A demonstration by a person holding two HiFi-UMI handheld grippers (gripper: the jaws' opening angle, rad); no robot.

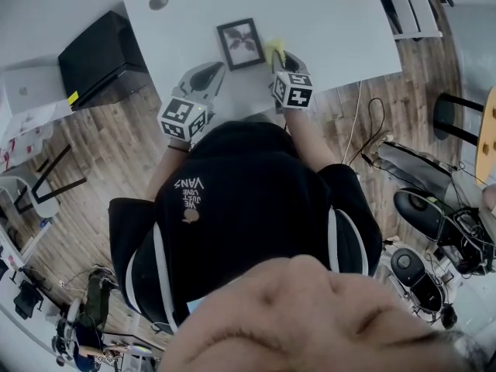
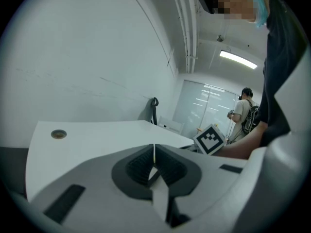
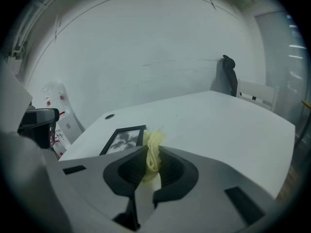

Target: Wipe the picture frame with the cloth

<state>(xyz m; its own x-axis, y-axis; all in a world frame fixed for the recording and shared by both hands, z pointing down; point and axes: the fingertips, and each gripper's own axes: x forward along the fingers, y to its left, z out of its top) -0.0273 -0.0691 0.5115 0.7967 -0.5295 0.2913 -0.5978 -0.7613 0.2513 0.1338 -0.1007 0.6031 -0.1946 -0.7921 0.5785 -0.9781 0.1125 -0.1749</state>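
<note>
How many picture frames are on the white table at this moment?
1. The picture frame lies flat on the table, just left of the right claw, which pinches the yellow cloth. The person's body hides the table's near edge.

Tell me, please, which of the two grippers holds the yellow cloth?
The right gripper: its jaws pinch the yellow cloth, while the left gripper is shut on nothing.

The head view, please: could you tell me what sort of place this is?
Probably an office or lab workspace: a white desk with a cable grommet, loose cables on the wood-look floor, and a glass partition in the left gripper view.
</note>
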